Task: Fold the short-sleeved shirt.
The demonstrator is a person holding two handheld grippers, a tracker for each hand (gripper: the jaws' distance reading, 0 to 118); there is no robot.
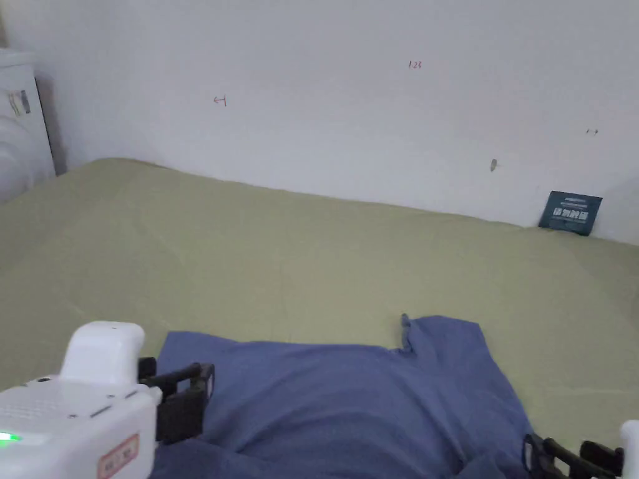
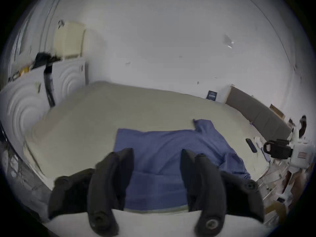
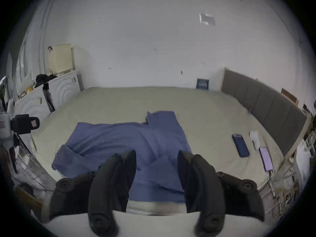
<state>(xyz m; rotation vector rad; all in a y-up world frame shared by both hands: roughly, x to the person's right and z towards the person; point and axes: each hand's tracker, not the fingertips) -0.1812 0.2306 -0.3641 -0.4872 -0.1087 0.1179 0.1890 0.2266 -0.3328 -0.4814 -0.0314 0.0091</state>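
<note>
The blue shirt (image 3: 123, 143) lay spread across the green bed sheet (image 1: 262, 262), one sleeve poking toward the wall and the near edge rumpled. The left gripper (image 2: 157, 157) and right gripper (image 3: 156, 157) hovered over that near edge, both with jaws apart and gripping nothing. To my eye, each should pinch a near corner, taking both cloth layers, before lifting evenly.

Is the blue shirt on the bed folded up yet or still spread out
Mostly spread out. The blue shirt lies wide across the bed, one sleeve sticking out, with only loose rumpling along its near edge.
</note>
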